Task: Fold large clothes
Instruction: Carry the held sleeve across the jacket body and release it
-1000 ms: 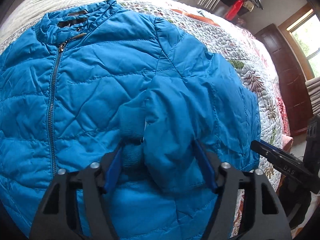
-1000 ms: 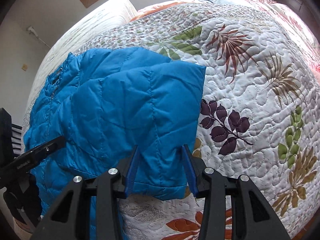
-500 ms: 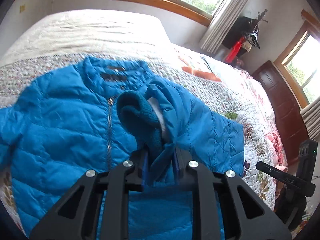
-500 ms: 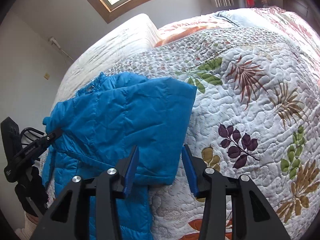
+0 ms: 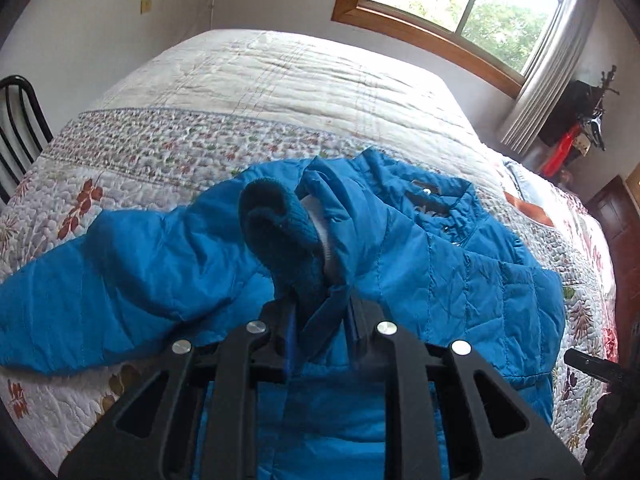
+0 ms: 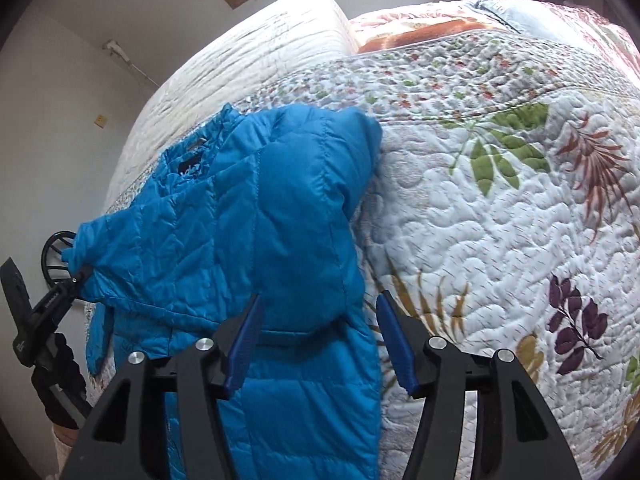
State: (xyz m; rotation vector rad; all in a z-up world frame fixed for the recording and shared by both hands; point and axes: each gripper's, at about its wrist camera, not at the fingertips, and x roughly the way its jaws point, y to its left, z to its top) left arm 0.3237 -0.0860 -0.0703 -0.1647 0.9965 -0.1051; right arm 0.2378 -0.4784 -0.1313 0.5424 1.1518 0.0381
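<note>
A blue quilted jacket point(image 5: 460, 272) lies on a floral quilted bed point(image 5: 168, 152), collar toward the pillows. My left gripper point(image 5: 320, 312) is shut on the sleeve cuff point(image 5: 280, 232), a dark knitted end, and holds it lifted above the jacket's body. In the right wrist view the jacket point(image 6: 248, 216) is bunched at the bed's left side, and the left gripper point(image 6: 76, 276) pinches the cloth there. My right gripper point(image 6: 320, 312) is open, its blue pads either side of the jacket's lower fold without clamping it.
A black metal chair point(image 5: 16, 120) stands at the bed's left side. A window point(image 5: 460, 4) with a curtain is behind the bed, a dark door point(image 5: 616, 216) at right. The quilt point(image 6: 500, 208) stretches out to the right of the jacket.
My left gripper has closed on the sleeve cuff and lifted it up and across the jacket. My right gripper has stayed open and drawn back a little.
</note>
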